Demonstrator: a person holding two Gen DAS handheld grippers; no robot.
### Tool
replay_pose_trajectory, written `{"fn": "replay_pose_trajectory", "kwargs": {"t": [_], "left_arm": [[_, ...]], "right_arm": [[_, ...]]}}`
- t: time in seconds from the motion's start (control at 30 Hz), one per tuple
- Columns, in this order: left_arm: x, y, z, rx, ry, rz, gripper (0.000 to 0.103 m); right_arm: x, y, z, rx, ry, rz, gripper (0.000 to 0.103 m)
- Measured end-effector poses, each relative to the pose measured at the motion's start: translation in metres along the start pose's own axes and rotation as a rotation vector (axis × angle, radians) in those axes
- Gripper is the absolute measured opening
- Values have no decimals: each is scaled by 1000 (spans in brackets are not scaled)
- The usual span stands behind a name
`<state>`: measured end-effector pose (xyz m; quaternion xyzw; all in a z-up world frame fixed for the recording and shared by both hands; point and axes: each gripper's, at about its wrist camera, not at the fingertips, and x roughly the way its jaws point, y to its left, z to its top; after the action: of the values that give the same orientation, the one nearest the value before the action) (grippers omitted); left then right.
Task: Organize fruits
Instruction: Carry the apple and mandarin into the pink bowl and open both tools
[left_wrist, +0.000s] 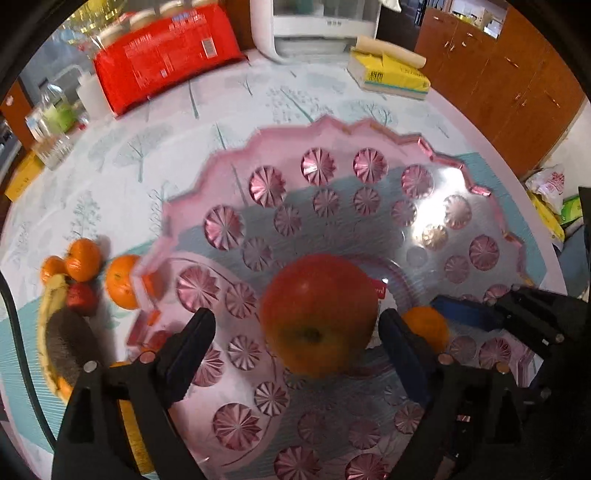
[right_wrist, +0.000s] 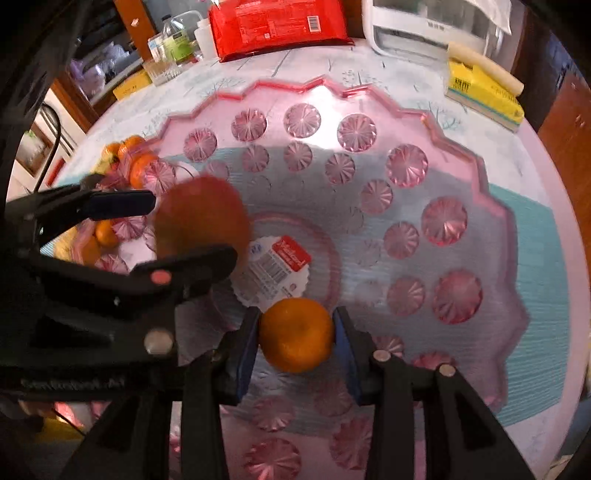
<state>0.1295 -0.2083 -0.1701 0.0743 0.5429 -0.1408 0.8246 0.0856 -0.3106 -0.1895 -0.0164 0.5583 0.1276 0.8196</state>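
A large pink glass plate (left_wrist: 236, 162) (right_wrist: 491, 206) lies on the table. A red apple (left_wrist: 319, 314) (right_wrist: 201, 218) is over its middle, between the wide-open jaws of my left gripper (left_wrist: 297, 328) (right_wrist: 184, 229), which do not touch it. My right gripper (right_wrist: 297, 336) (left_wrist: 448, 314) is shut on a small orange (right_wrist: 295, 334) (left_wrist: 426, 326) just above the plate, right of the apple. Left of the plate lie more oranges (left_wrist: 122, 282), a small red fruit (left_wrist: 81, 297), a banana (left_wrist: 51, 295) and a kiwi (left_wrist: 68, 343).
At the table's far side are a red packet (left_wrist: 166, 55) (right_wrist: 280, 26), a white appliance (left_wrist: 314, 29) (right_wrist: 424, 29), a yellow tissue pack (left_wrist: 391, 74) (right_wrist: 484, 92), bottles and a glass (left_wrist: 55, 118). Wooden cabinets (left_wrist: 517, 74) stand at right.
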Motion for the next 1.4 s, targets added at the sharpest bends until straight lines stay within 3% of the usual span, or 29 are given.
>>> {"fn": "replay_pose_trajectory", "kwargs": {"t": [0.27,0.63,0.97,1.4], "left_arm": [[-31,4,-6,-13,-58,50,90],[-53,16,-23,-48,-79,52,90],[-82,17,-33,-26,-208,34,90],[-118,47,-53,-52,-246,38,90]], "right_arm": [[-9,1,-1,12,-9,-26,54],[-23,3,-4,52,-21,-62,54],[-35,5,-10,80,-39,-94,54],[-75,43,-10,62,-172,-55,54]]}}
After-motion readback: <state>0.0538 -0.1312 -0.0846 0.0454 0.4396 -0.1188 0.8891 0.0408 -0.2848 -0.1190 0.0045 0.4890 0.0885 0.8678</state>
